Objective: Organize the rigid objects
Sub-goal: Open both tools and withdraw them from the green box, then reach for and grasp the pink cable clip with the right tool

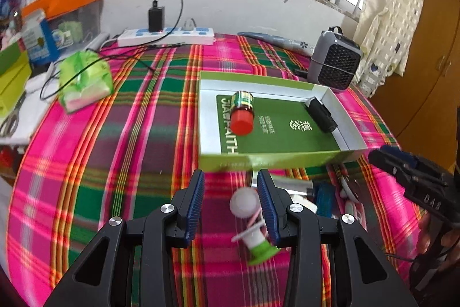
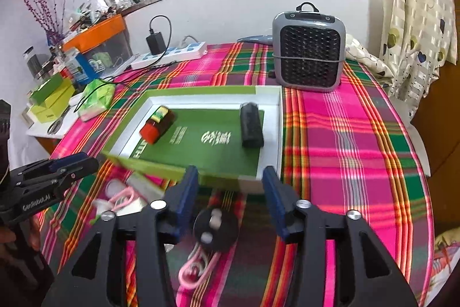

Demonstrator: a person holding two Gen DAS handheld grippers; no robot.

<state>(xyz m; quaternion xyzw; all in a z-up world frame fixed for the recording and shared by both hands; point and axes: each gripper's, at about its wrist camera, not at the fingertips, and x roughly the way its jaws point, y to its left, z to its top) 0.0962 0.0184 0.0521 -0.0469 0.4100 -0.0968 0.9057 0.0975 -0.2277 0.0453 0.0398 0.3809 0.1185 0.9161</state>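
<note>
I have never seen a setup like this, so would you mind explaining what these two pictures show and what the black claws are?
Each picture comes from a camera on a hand-held gripper, looking along its two fingers. There is no robot; a person holds one in each hand. The left gripper is open around a small white and green item on the plaid tablecloth. The right gripper is open above a black round disc. Neither holds anything. Ahead lies a green box containing a red-capped bottle and a black cylinder. A grey fan stands behind.
</note>
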